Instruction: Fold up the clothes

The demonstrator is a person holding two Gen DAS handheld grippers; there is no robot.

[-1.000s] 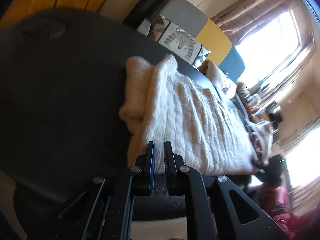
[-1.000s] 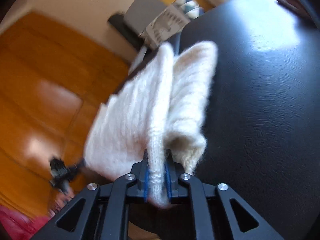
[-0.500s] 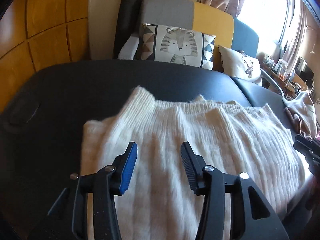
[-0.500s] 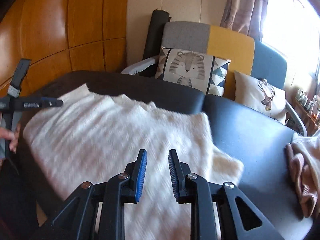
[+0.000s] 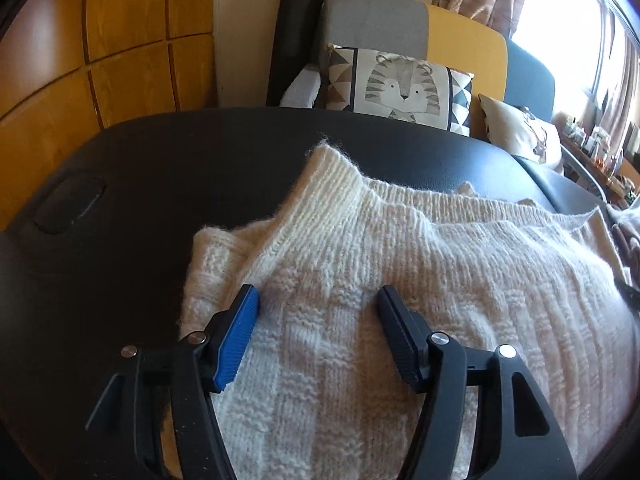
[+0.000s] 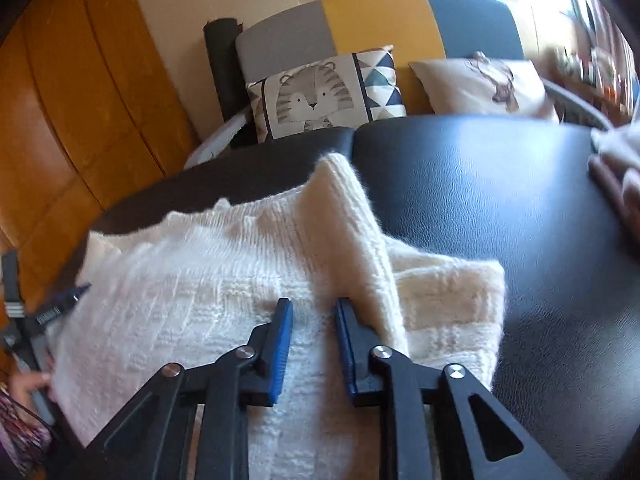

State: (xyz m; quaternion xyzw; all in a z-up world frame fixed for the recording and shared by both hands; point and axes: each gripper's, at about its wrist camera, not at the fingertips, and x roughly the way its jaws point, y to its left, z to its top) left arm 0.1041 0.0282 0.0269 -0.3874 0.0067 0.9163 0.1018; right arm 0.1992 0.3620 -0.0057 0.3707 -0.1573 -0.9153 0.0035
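Across the lower half of the left wrist view, a cream sweater is spread on a black table — the left gripper is seen above it, jaws opening, nothing held. Low in the right wrist view, the right gripper is held slightly apart — empty — over the sweater.

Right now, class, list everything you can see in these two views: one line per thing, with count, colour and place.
sweater: one, cream knit, lying partly folded on the black table.
table: one, black padded, under the sweater.
second garment: one, beige-pink, far right edge of the table.
tiger cushion: one, grey and white, on the sofa behind the table.
deer cushion: one, cream, right of the tiger cushion.
sofa: one, grey, yellow and blue panels.
dark roll: one, black, upright beside the sofa.
wood panelling: orange-brown, left wall.
left tool: jaws opening over the sweater, nothing gripped.
right tool: narrow gap, above the sweater.
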